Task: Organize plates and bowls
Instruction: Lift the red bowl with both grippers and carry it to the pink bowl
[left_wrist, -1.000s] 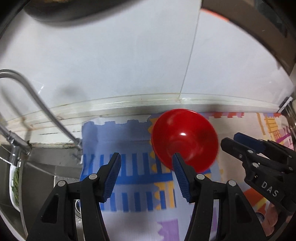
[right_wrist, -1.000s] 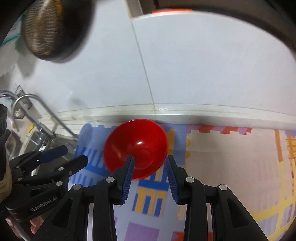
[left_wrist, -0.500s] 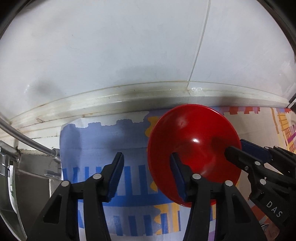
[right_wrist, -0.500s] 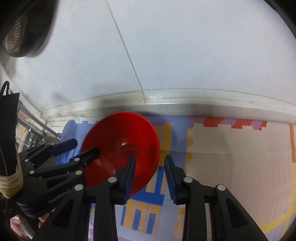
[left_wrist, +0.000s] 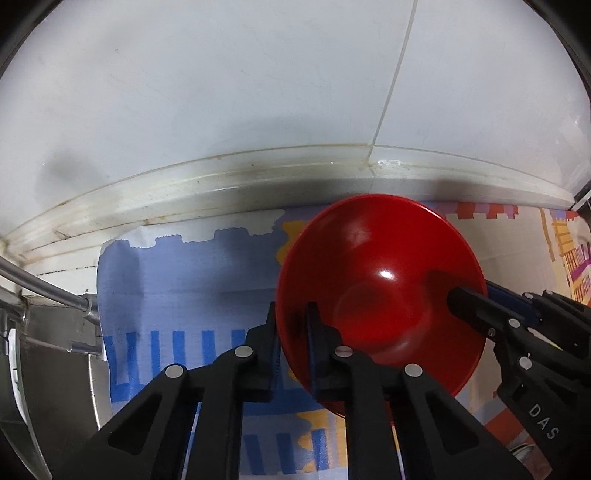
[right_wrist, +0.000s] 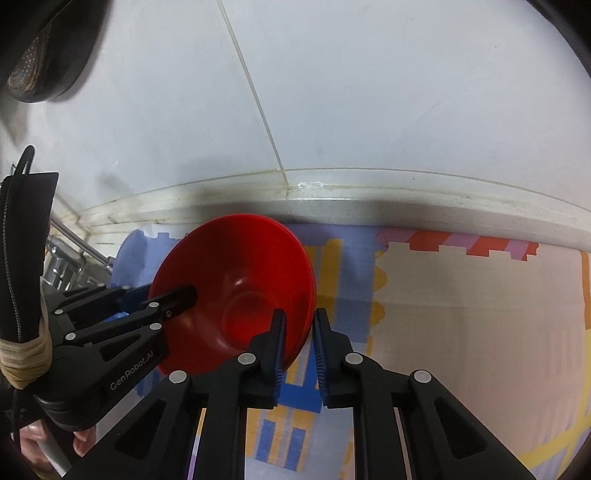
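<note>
A glossy red bowl rests on a patterned mat close to the white tiled wall. My left gripper straddles the bowl's left rim, one finger inside and one outside. Its jaws are closing and the blue pads press on the rim. In the right wrist view the same bowl has my right gripper clamped over its right rim, jaws closing with the pads on it. Each view also shows the other gripper: the right gripper and the left gripper, each with a finger reaching into the bowl.
A raised white ledge runs along the wall just behind the bowl. A steel sink with tap pipes lies to the left of the mat. A dark strainer pan hangs on the wall, upper left. A person's hand holds the left gripper.
Both grippers came down and forward over the bowl's opposite rims. Their jaws, apart before, have closed onto the rim on each side.
</note>
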